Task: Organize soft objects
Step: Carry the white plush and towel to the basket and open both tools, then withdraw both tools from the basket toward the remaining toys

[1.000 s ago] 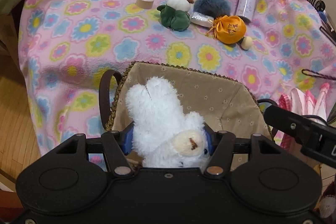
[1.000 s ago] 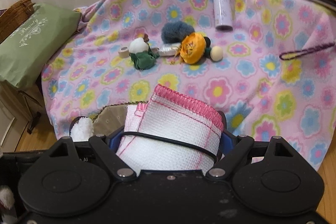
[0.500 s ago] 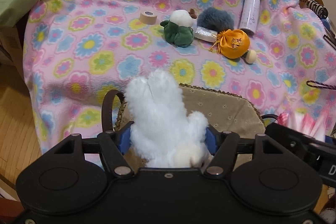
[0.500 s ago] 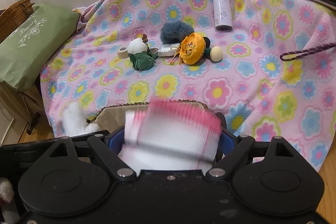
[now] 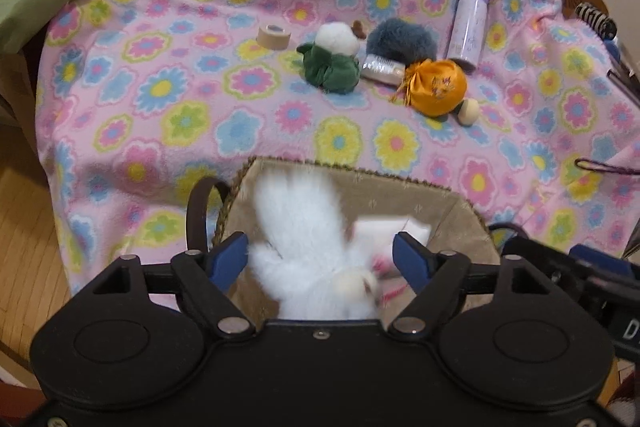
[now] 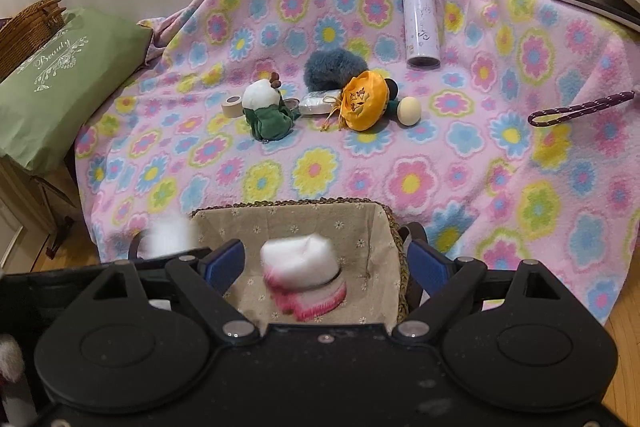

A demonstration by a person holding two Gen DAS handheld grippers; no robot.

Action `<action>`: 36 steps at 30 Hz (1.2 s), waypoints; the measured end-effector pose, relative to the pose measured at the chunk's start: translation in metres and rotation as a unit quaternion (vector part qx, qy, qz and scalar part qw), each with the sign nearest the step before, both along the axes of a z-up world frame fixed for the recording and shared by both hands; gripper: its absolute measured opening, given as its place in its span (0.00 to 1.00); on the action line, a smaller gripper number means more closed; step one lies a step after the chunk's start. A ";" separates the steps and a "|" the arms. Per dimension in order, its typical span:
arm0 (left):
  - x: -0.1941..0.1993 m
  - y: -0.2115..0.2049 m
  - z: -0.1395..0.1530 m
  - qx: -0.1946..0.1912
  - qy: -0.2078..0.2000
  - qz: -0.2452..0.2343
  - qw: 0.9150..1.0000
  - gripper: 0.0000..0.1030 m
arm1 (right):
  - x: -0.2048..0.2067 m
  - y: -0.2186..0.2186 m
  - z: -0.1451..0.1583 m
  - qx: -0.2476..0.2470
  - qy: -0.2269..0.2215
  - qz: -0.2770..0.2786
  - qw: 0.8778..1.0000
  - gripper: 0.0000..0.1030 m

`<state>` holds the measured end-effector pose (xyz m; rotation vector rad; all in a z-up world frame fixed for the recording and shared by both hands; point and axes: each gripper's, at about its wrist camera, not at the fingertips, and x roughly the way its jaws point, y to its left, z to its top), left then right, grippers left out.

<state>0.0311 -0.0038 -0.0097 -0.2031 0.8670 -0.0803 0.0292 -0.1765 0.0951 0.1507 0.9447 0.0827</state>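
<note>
Both grippers are hanging over the basket (image 5: 460,211); left gripper (image 5: 322,259) jaws have just been opening, plush (image 5: 300,235) loose between them, while right gripper (image 6: 326,263) is standing wide, towel (image 6: 304,275) dropping in. Best to lift straight up, pads clear of fur. Right view is showing the towel's pink hem; left view is showing the plush's snout.
</note>
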 end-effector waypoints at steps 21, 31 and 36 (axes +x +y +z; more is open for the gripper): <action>-0.005 -0.002 -0.003 0.040 0.012 0.019 0.999 0.74 | 0.000 -0.001 0.001 -0.003 -0.002 -0.003 1.000 0.86; -0.010 -0.001 0.001 0.059 0.005 0.032 0.998 0.74 | 0.000 -0.002 0.000 -0.003 0.003 -0.007 1.000 0.87; -0.010 -0.003 0.000 0.068 0.005 0.026 0.997 0.74 | 0.001 -0.002 -0.001 -0.002 0.005 -0.007 1.000 0.87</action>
